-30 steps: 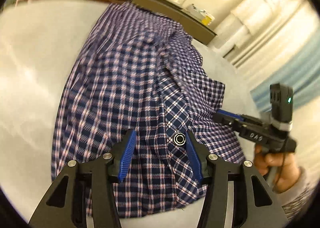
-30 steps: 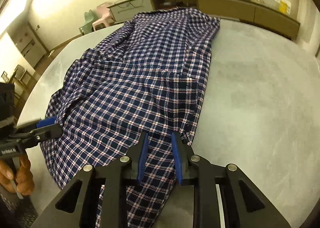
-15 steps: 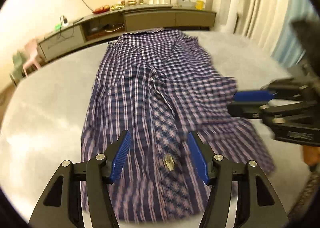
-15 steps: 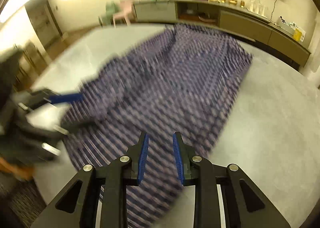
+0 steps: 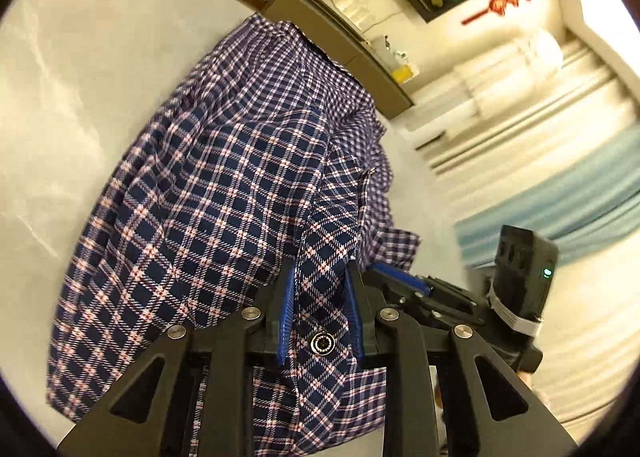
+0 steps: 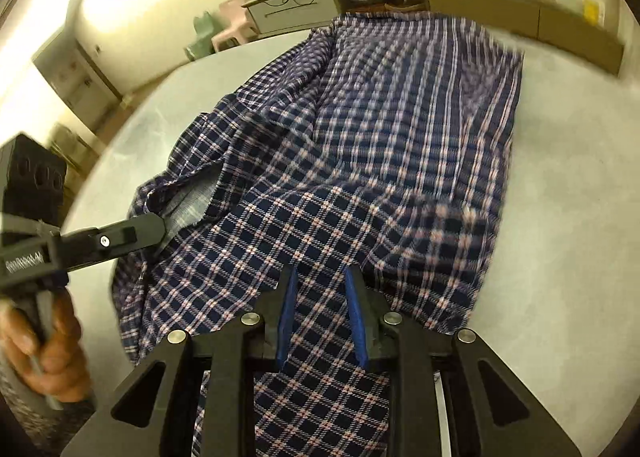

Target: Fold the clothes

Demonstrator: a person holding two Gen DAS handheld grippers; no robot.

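Plaid shirt (image 5: 224,193) pinched by both tools — left tool (image 5: 322,297) closing, right tool (image 6: 322,297) clamped — on grey table (image 6: 560,185).

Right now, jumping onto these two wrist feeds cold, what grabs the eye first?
The navy plaid shirt dominates, spread lengthwise over the pale grey table toward the low cabinet at the far wall. The left gripper is closing on the button placket, a snap button showing between its blue pads, and the right gripper pinches the near hem beside it. Both lift the fabric's near end off the table.
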